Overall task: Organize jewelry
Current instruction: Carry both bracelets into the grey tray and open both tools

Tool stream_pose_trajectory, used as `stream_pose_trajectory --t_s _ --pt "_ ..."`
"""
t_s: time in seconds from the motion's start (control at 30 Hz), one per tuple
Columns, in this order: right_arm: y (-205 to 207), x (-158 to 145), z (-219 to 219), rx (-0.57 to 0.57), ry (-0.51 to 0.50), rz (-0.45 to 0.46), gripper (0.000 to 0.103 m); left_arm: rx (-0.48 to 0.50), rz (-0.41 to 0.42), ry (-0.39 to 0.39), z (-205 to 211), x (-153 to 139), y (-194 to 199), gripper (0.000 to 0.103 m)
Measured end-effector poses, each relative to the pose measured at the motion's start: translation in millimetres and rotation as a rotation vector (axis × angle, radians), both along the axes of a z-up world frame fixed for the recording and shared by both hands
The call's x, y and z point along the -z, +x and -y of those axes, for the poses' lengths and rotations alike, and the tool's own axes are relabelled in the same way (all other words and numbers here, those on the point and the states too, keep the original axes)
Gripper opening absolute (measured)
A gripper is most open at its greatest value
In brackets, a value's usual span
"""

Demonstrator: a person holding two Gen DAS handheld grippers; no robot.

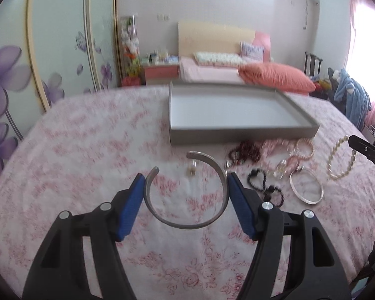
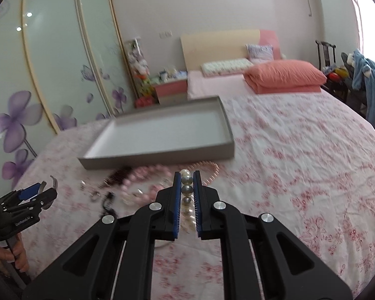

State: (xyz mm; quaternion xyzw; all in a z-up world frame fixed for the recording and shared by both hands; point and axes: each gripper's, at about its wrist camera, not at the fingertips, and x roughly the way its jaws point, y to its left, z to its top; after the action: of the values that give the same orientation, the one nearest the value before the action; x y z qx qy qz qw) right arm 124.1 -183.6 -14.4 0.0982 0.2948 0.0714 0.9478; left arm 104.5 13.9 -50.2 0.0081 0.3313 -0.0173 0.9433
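Note:
My left gripper [image 1: 185, 182] is shut on a silver open cuff bangle [image 1: 187, 222], its blue pads pressing both sides, above the floral bedspread. It also shows at the left of the right wrist view [image 2: 41, 191]. My right gripper [image 2: 187, 180] is shut on a pearl bracelet [image 2: 187, 187]; in the left wrist view that pearl bracelet [image 1: 342, 160] hangs from the right gripper's tip [image 1: 355, 142]. A shallow grey tray [image 1: 237, 135] with a white floor lies just beyond the jewelry; it also shows in the right wrist view [image 2: 160, 157].
On the bedspread lie a silver round bangle [image 1: 306, 186], black bead bracelets [image 1: 258, 178], dark red beads [image 1: 242, 151], a pink bead bracelet [image 1: 305, 148] and a small clear piece [image 1: 192, 170]. An orange folded quilt [image 1: 275, 77] and a wardrobe [image 1: 50, 50] stand behind.

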Motion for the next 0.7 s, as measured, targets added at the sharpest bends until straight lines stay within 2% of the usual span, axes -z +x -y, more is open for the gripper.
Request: stream_pose_trajectory --t_s 0.13,0.37,0.7 --pt "-6 -14 -3 -0.004 0.002 0.064 0.011 -0.010 0.107 0.032 6 -22 -12 0.066" --pt "-13 -39 -15 -0.015 -0.002 0.170 0.011 -0.017 0.237 0.051 19 -52 -21 0.066" --pt "2 -62 -22 -0.003 -0.007 0.253 0.011 0.012 0.325 0.053 40 -83 0 0.066"
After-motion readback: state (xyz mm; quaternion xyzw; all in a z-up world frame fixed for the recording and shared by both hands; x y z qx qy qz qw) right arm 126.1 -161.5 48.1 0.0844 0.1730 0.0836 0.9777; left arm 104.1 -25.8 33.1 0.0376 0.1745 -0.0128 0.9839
